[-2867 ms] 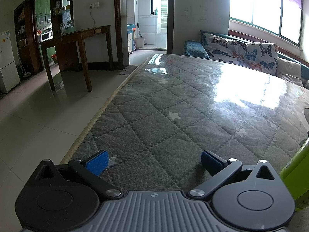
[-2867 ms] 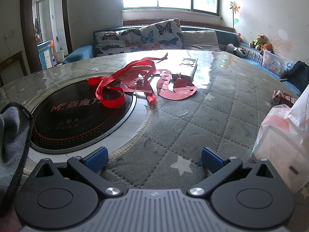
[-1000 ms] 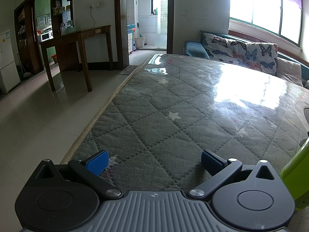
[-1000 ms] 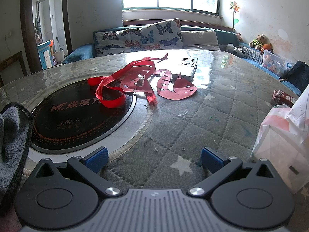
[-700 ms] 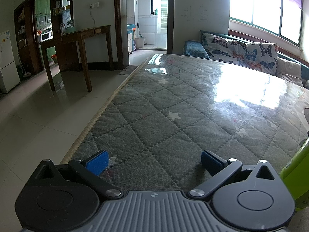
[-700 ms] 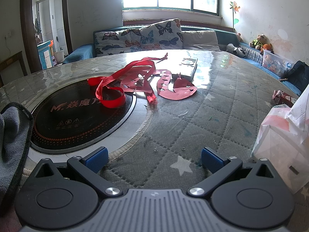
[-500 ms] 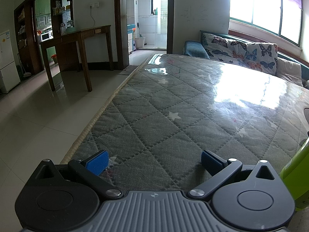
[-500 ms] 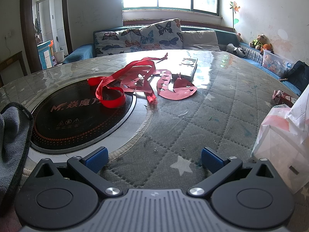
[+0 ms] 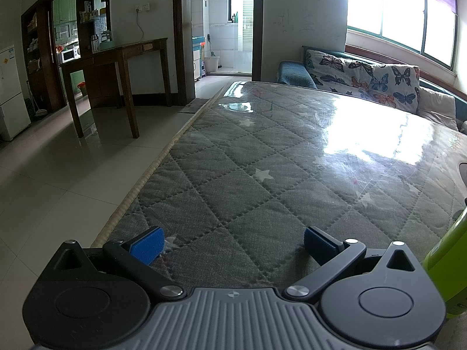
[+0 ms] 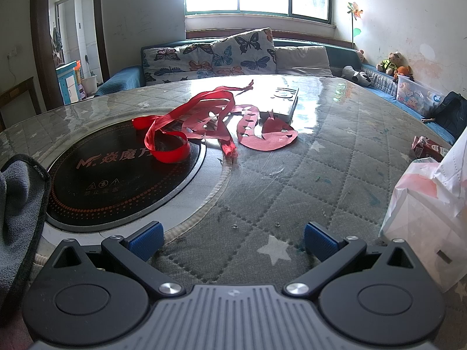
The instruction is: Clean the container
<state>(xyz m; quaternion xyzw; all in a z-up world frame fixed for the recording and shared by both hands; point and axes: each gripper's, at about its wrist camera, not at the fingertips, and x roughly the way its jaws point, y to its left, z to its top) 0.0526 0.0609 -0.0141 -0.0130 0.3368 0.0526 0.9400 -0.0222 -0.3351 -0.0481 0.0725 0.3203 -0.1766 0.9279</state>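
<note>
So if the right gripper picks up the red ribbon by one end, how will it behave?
The red ribbon lies in loose loops and curls, so it will probably hang limp. It looks thin, likely very light. One loop rests on the black round cooktop, near the red paper cutout, so it may drag that.

Daylight pours through the windows (image 9: 400, 20) ahead of both tools – blown out to white – and throws hard glare across the glossy table cover (image 9: 364, 134); corners curve and darken with fisheye distortion, focus otherwise sharp
</note>
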